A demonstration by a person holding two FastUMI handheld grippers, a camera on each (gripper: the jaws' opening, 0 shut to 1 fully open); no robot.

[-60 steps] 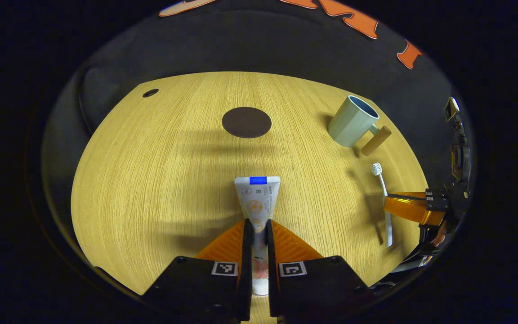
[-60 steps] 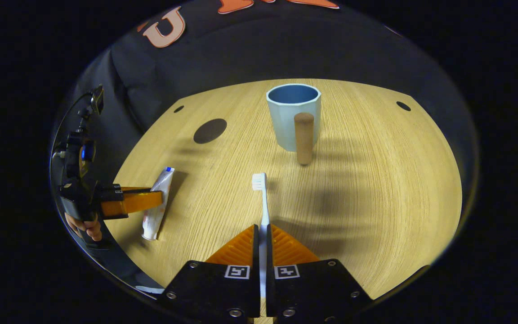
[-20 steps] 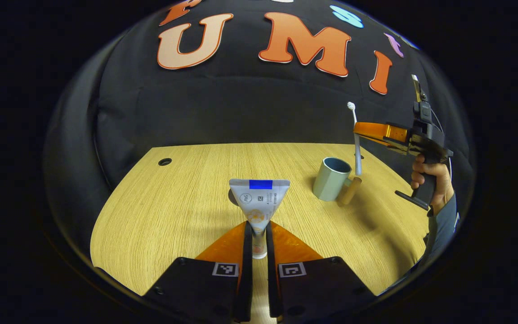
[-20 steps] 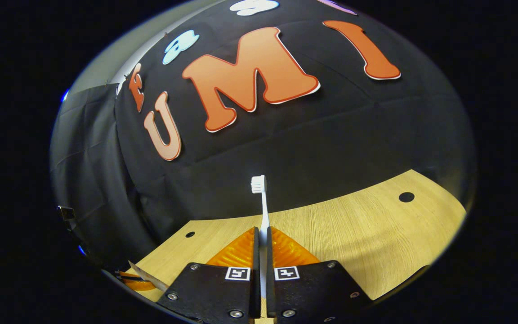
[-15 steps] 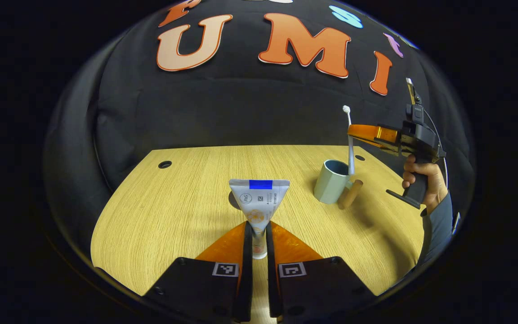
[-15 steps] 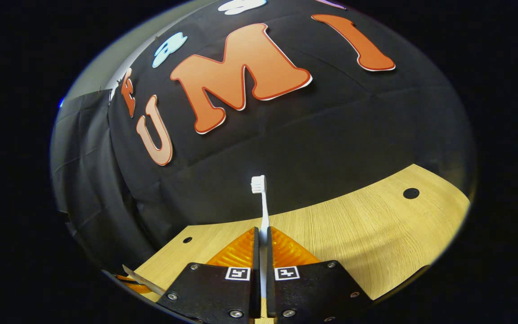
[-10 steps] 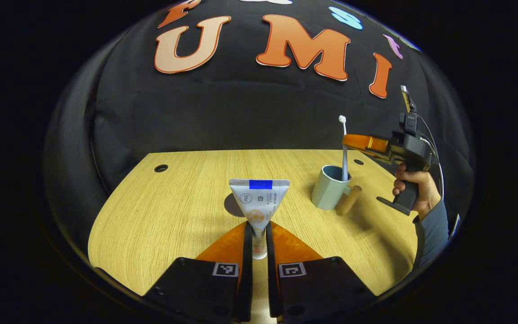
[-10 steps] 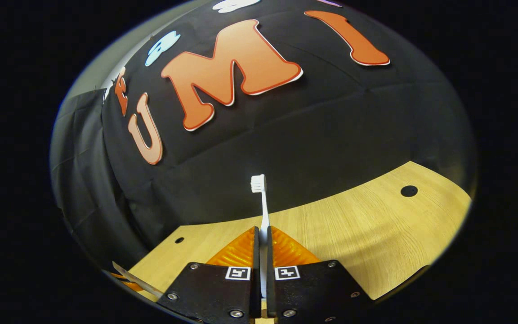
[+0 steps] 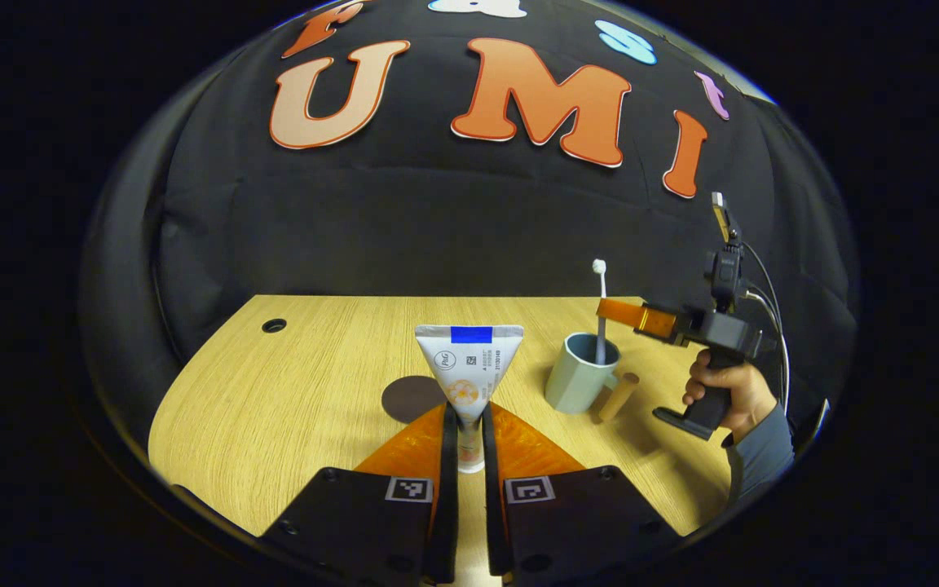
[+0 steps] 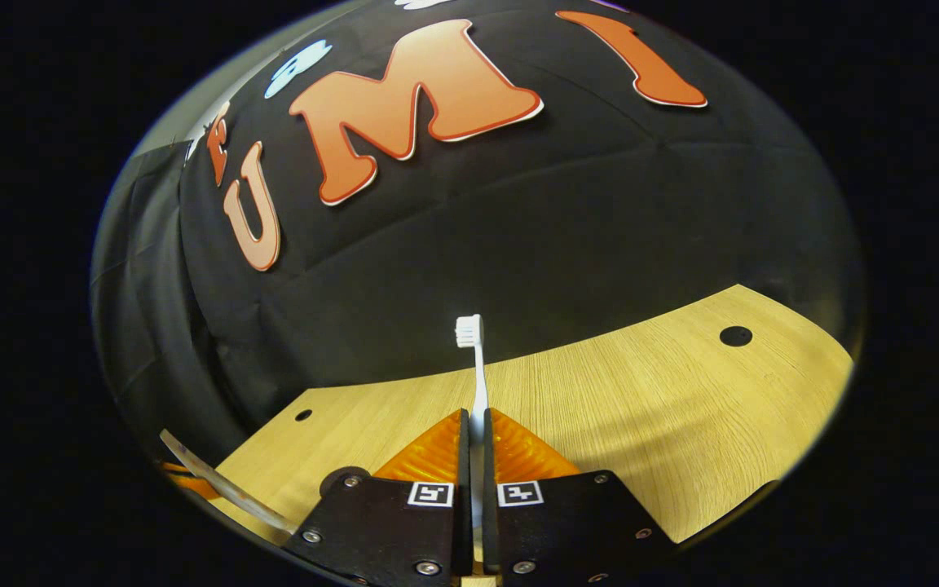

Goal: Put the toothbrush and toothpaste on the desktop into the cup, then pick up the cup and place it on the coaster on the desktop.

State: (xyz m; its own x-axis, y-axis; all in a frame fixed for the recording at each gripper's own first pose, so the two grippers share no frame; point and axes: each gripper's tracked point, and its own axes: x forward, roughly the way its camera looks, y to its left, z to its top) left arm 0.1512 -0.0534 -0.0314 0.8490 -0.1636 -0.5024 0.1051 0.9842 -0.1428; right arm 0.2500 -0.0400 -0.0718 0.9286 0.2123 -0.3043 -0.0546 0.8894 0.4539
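We are counting one pale blue-grey plastic cup with a round wooden handle (image 9: 577, 377), one white toothbrush (image 9: 600, 310), one white toothpaste tube with a blue stripe (image 9: 467, 368), and one dark round flat coaster (image 9: 406, 397). We are logging one light wooden desktop (image 9: 290, 391) with three small dark round holes, two two-finger grippers, and one hand (image 9: 726, 393).

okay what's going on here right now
A person holds a gripper in each hand over a wooden desk. The right gripper is shut on a toothbrush, held upright with its lower end dipped into the cup. The left gripper is shut on the toothpaste, held up off the desk. The dark coaster lies bare left of the cup.
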